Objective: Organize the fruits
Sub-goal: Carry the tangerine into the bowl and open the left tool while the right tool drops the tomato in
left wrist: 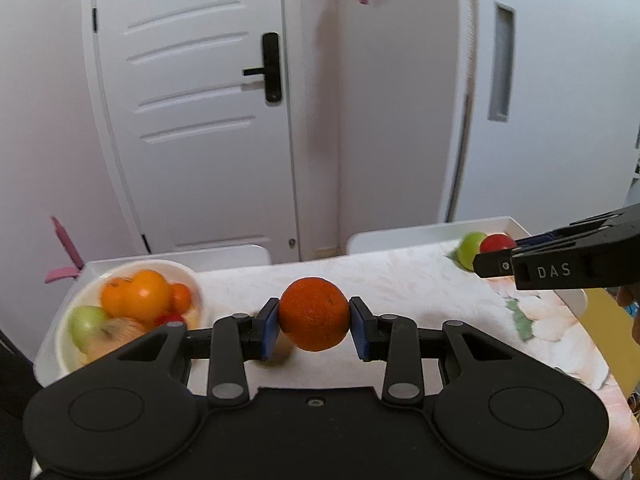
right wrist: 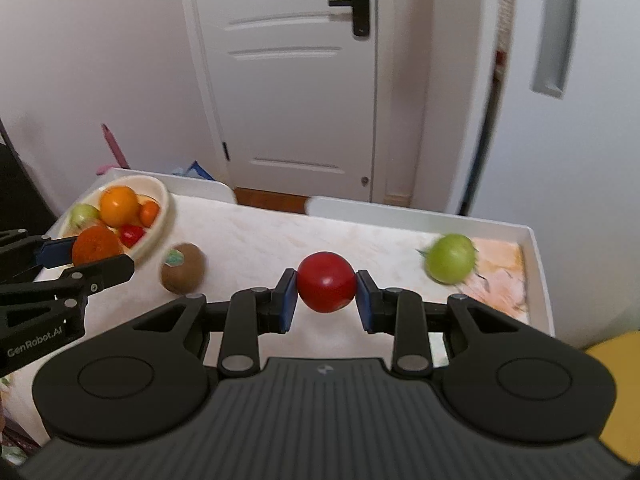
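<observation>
Far left: white bowl [right wrist: 160, 216] already loaded with a large orange fruit, a green one, a small orange one and a small red one; judged to be the collection point.

Just right of the bowl: left gripper [left wrist: 314, 322], fingers [left wrist: 268, 330] clamped on a dark orange [left wrist: 314, 314], one blue pad on each side, fruit lifted clear of the surface [right wrist: 260, 240]. Probably bound for the bowl, given how near it is held.

Brown kiwi-like fruit [right wrist: 183, 268] lying loose beside the bowl, not yet collected.

Centre: right gripper [right wrist: 326, 294], fingers [right wrist: 289, 300] closed on a red tomato-like fruit [right wrist: 326, 282], also held above the surface.

Far right: green fruit [right wrist: 450, 258], blurred, near the raised rim.

Surface: white tray-like top with low raised edges, pale floral cloth over it. Room: white panelled door [left wrist: 200, 100] with black lever handle, pale walls, yellow object at right edge.
</observation>
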A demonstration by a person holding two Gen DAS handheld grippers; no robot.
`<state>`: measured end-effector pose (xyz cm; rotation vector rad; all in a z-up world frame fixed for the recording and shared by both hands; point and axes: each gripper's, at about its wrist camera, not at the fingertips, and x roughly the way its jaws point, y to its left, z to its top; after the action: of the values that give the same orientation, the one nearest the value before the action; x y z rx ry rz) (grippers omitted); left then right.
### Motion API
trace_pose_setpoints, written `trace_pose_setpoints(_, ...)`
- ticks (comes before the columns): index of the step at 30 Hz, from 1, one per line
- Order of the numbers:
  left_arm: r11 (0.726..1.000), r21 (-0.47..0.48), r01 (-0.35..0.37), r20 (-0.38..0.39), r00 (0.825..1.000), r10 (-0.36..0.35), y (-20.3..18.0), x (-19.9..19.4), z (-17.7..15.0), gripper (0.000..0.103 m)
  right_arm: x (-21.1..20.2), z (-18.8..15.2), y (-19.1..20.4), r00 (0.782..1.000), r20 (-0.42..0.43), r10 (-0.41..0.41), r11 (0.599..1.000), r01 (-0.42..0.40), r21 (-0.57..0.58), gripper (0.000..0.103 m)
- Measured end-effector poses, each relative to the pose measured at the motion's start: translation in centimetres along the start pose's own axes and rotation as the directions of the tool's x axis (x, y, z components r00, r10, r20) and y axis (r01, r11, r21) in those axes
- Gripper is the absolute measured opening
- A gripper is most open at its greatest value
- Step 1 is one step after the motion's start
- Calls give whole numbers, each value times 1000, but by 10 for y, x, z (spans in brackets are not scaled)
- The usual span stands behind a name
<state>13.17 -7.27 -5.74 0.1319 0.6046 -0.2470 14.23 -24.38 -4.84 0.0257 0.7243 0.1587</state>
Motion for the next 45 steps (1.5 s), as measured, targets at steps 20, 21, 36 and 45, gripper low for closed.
trace_pose_setpoints(20, 992, -72, -104, -30, 994, 102, 171, 26, 13, 40, 85, 61, 153, 992, -13, 123, 990, -124, -70, 46)
trace_pose_setpoints(21, 992, -76, -105, -34, 994, 103, 178, 29, 13, 40, 91, 65, 160, 992, -13, 126, 989, -127, -73, 46)
trace_pose_setpoints(36, 993, -84, -84, -113, 991, 74, 246, 94, 14, 40, 156, 97, 217, 991, -34, 131, 987, -134, -85, 46)
trace_pose_setpoints(45, 993, -101, -53, -160, 986, 37, 261, 114, 7, 48, 179, 101, 226, 990, -55, 131, 989, -135, -67, 46)
